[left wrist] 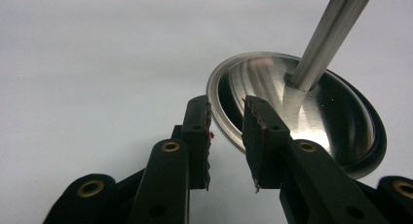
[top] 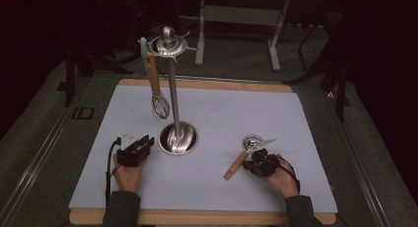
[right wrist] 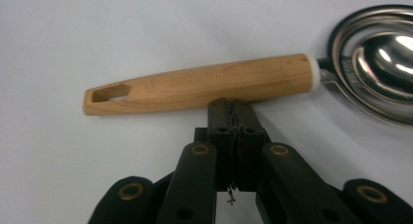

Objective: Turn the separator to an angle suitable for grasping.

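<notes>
I see the spoon (right wrist: 204, 85) flat on the table (top: 296, 118), right of the stand (top: 178, 137). My right gripper (right wrist: 234, 109) sits pressed closed beside its wooden handle. Left gripper (left wrist: 226, 117), narrowly parted and empty, sits at the stand's base. A whisk (top: 158, 101) hangs on the stand.

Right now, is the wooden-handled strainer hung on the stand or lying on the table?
Lying on the table. The strainer rests flat on the white mat, beside the shut right gripper, apart from the stand.
</notes>
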### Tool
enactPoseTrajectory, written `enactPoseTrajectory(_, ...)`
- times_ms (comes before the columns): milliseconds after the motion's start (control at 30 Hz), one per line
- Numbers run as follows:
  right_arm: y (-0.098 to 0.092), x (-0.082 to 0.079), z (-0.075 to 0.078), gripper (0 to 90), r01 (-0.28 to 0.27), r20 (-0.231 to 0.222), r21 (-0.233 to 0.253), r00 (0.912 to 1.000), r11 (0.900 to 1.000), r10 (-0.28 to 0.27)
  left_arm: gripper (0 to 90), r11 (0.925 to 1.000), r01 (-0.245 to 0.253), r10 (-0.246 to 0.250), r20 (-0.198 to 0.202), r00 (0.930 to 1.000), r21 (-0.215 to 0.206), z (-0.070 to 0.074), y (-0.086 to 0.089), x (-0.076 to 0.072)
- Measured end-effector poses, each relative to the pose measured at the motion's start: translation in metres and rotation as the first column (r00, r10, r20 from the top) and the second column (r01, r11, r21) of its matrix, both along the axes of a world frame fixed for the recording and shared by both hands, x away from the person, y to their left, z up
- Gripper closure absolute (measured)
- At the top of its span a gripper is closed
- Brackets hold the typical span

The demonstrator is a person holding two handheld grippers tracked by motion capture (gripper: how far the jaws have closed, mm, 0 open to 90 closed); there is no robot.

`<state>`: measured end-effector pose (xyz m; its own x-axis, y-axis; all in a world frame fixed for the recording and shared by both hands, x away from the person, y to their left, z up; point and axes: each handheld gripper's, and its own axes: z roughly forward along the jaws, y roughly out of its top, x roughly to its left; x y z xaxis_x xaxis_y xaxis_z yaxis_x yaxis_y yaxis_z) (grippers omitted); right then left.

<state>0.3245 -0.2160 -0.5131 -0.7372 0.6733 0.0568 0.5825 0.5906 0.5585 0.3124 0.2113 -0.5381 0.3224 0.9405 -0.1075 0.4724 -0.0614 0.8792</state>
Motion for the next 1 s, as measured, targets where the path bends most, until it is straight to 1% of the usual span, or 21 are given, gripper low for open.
enactPoseTrajectory(167,0.009,-0.002,0.0,88.5,-0.025,-0.009,0.001,0.9996,1.0,0.025,72.4,1.0,0.0,0.0,0.001,1.0,0.001,0.0,0.0,0.0)
enactPoseTrajectory(233,0.016,-0.001,-0.001,88.2,-0.035,-0.001,-0.005,0.9994,0.999,0.035,72.4,1.0,0.0,0.0,0.002,1.0,0.004,0.0,-0.001,0.0)
enactPoseTrajectory(433,0.03,0.01,0.0,88.4,-0.057,0.005,-0.012,0.9984,0.998,0.057,72.6,0.9999,0.002,-0.002,0.002,1.0,0.015,0.0,-0.001,0.0)
enactPoseTrajectory(533,0.039,0.016,0.0,88.7,-0.064,0.022,-0.03,0.9977,0.997,0.065,72.6,0.9998,0.002,-0.002,0.002,1.0,0.021,0.0,-0.002,0.0)
enactPoseTrajectory(567,0.041,0.018,-0.001,88.8,-0.063,0.02,-0.031,0.9977,0.998,0.064,72.7,0.9998,0.003,-0.003,0.003,1.0,0.022,0.0,-0.002,0.0)
enactPoseTrajectory(700,0.051,0.028,0.002,89.0,-0.072,0.029,-0.048,0.9969,0.996,0.074,72.7,0.9997,0.005,-0.005,0.003,1.0,0.022,0.0,-0.003,-0.001)
enactPoseTrajectory(800,0.056,0.04,0.006,89.0,-0.062,0.039,-0.063,0.9972,0.996,0.064,72.8,0.9997,0.007,-0.007,0.004,1.0,0.021,0.0,-0.003,-0.001)
enactPoseTrajectory(900,0.059,0.054,0.012,89.0,-0.05,0.028,-0.039,0.9983,0.998,0.051,72.8,0.9997,0.008,-0.008,0.004,1.0,0.022,0.0,-0.003,0.0)
enactPoseTrajectory(933,0.06,0.059,0.013,88.9,-0.043,0.024,-0.038,0.9987,0.998,0.044,72.9,0.9997,0.008,-0.009,0.004,1.0,0.021,0.0,-0.003,0.0)
enactPoseTrajectory(1000,0.06,0.066,0.016,87.5,-0.043,0.029,-0.039,0.9986,0.998,0.044,72.8,0.9998,0.01,-0.01,0.002,0.9999,0.02,0.0,-0.003,0.0)
